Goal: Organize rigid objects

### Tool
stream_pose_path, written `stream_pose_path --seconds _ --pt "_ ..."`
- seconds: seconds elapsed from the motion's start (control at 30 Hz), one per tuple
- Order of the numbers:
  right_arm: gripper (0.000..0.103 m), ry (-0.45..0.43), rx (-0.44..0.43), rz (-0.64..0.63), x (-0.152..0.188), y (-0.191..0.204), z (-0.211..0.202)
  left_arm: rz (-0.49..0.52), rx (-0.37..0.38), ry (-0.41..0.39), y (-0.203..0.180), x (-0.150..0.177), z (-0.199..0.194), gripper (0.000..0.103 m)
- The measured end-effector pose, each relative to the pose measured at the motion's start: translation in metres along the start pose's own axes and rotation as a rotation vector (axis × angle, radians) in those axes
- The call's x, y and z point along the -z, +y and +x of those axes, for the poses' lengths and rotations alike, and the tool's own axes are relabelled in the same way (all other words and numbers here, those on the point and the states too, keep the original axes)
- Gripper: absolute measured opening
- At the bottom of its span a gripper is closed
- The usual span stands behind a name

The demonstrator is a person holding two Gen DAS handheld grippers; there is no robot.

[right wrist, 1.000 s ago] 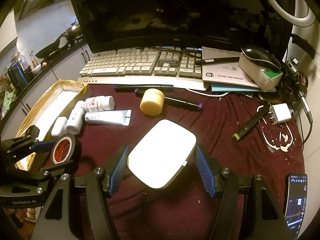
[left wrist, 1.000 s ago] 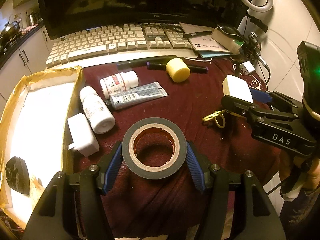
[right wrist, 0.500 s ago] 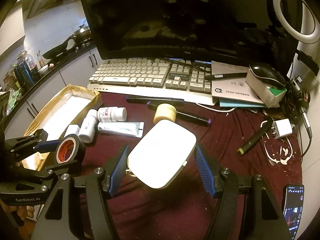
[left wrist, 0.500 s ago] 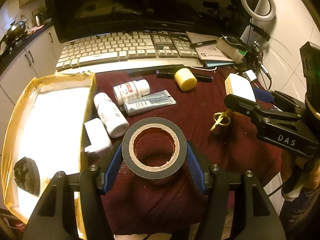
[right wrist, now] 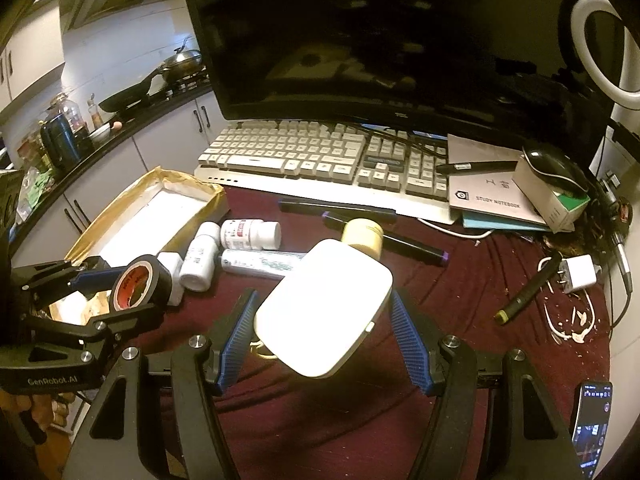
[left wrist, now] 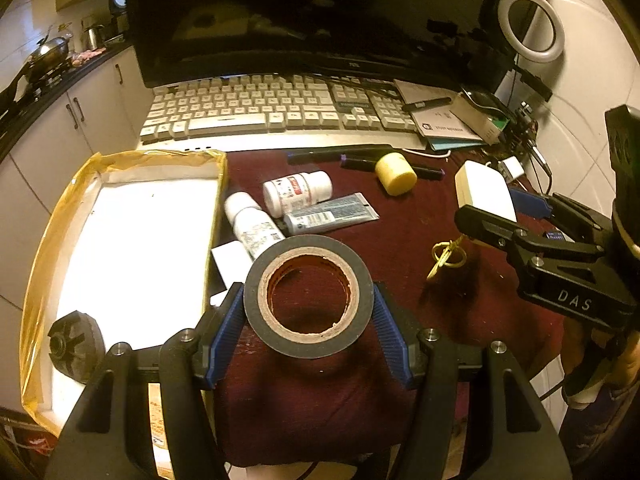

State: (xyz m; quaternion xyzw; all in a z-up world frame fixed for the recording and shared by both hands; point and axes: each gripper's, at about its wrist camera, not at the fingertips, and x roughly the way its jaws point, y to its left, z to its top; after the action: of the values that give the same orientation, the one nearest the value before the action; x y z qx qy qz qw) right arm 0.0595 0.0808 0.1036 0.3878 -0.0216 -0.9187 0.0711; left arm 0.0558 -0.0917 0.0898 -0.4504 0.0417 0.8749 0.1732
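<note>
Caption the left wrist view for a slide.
Left tool holds tape roll beside the open box; bottles behind.

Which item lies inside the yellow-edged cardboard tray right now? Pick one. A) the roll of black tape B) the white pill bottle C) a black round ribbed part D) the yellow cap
C: the black round ribbed part sits alone in the near corner of the tray, while the left tongs hold the tape roll beside it.
</note>
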Motion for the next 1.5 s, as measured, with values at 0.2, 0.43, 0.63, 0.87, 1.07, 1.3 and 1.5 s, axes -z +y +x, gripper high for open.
stream_pose_path --seconds 0.2,0.43,0.63,0.87,1.07,1.3,1.5 --pt "0.061 0.002 -0.007 -0.009 -0.001 0.007 0.002 -0.018 -0.009 -0.004 0.010 0.002 -0.003 0.061" --pt "0.061 0.001 -0.016 -0.024 -0.001 0.016 0.002 -0.034 -0.015 -0.013 0.019 0.002 -0.007 0.061" --pt "0.061 -0.008 -0.022 -0.037 -0.005 0.024 0.000 -0.046 -0.019 -0.021 0.025 0.003 -0.011 0.061" --pt "0.061 -0.016 -0.028 -0.050 -0.008 0.031 -0.002 -0.062 -0.024 -0.028 0.033 0.005 -0.014 0.061" --pt "0.061 -0.025 -0.034 -0.062 -0.012 0.037 -0.003 -0.074 -0.030 -0.034 0.038 0.004 -0.016 0.061" --pt "0.061 -0.038 -0.036 -0.072 -0.018 0.042 -0.004 -0.087 -0.037 -0.040 0.044 0.004 -0.019 0.061" --pt "0.061 -0.039 -0.043 -0.078 -0.019 0.047 -0.003 -0.095 -0.040 -0.040 0.049 0.005 -0.019 0.061"
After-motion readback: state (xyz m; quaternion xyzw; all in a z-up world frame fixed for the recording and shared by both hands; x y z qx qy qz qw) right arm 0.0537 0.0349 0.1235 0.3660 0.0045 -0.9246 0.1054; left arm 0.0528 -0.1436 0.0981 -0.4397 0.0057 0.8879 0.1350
